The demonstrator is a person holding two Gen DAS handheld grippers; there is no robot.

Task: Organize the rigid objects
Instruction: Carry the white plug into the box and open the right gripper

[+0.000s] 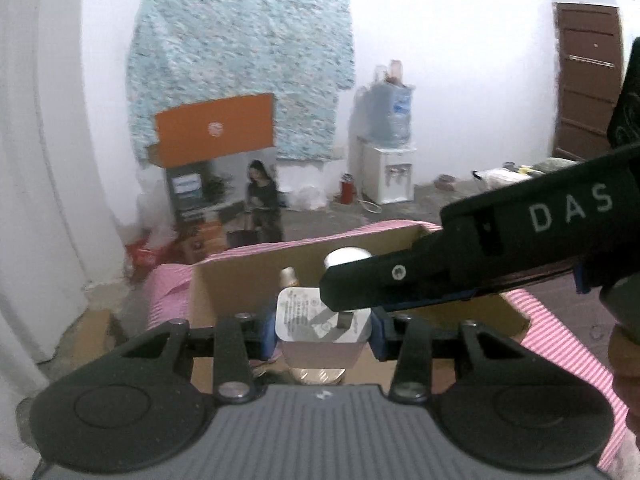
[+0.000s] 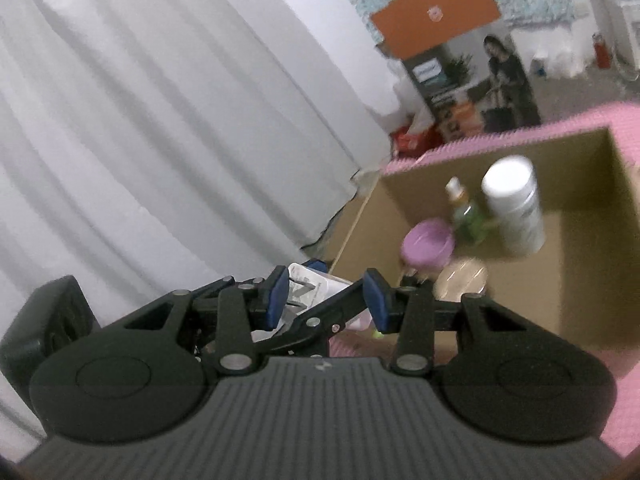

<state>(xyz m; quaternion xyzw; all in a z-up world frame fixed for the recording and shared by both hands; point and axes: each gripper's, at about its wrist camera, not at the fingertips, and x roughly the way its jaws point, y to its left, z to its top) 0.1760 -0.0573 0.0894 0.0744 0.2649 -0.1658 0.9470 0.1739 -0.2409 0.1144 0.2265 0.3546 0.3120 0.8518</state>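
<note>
Left gripper (image 1: pixel 323 330) clamped on white square plug adapter (image 1: pixel 320 318), held above near edge of open brown cardboard box (image 1: pixel 240 280). Right gripper (image 2: pixel 326 300) spread wide, blue pads (image 2: pixel 378 300) straddling the left gripper's finger. Inside box: white cylindrical bottle (image 2: pixel 514 206), green clear bottle (image 2: pixel 466 212), purple-lidded round jar (image 2: pixel 428 242).
</note>
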